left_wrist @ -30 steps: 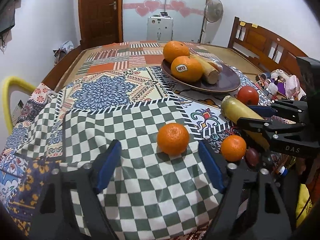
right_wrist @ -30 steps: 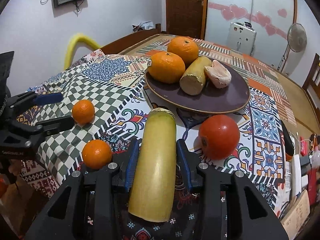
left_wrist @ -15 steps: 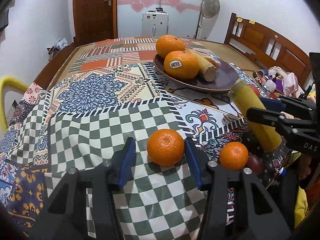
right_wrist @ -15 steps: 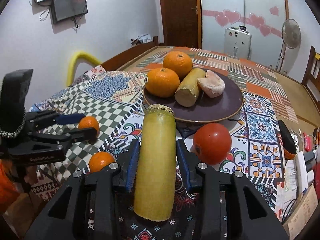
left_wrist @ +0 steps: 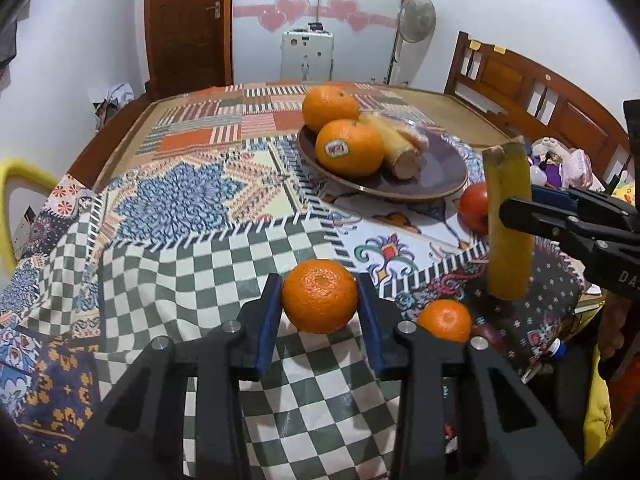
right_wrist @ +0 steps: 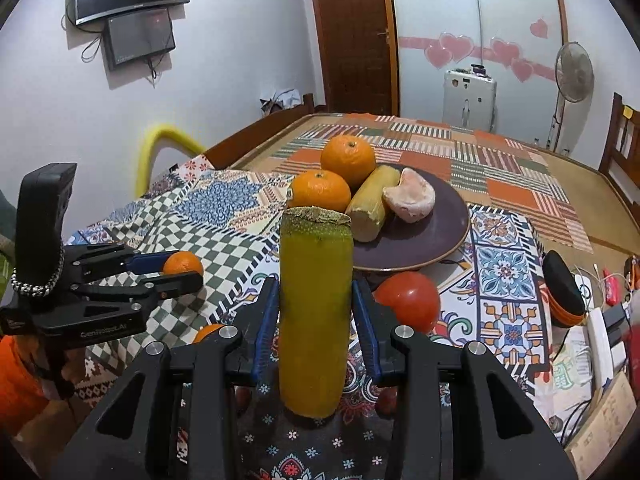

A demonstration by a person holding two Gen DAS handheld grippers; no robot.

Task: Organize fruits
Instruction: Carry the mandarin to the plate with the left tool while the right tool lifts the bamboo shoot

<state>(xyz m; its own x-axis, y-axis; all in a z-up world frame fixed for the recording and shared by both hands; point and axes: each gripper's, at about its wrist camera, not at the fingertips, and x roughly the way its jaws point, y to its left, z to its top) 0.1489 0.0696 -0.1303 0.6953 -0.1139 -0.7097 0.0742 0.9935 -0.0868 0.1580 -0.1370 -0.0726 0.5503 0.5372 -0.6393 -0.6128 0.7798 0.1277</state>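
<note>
A small orange (left_wrist: pixel 319 297) sits on the checkered cloth. My left gripper (left_wrist: pixel 318 280) is closing on it, and both blue pads touch its sides. In the right wrist view that same left gripper (right_wrist: pixel 186 270) holds the small orange (right_wrist: pixel 183 263) at the left. My right gripper (right_wrist: pixel 315 284) is shut on a yellow sugarcane piece (right_wrist: pixel 315 320), which stands nearly upright above the cloth. A purple plate (right_wrist: pixel 432 232) behind it carries two big oranges, another cane piece and a peeled fruit segment. A red tomato (right_wrist: pixel 408 300) lies in front of the plate, and a second small orange (left_wrist: pixel 446 320) lies near the table's front edge.
The table's near edge drops off just below both grippers. Cables, boxes and a black and orange case (right_wrist: pixel 562 288) crowd the right side. A yellow chair back (left_wrist: pixel 20 184) stands at the left, a wooden headboard (left_wrist: pixel 540 92) at the right.
The left jaws have closed in from wide apart until they touch the small orange. The right gripper has risen with the cane piece and tipped it more upright.
</note>
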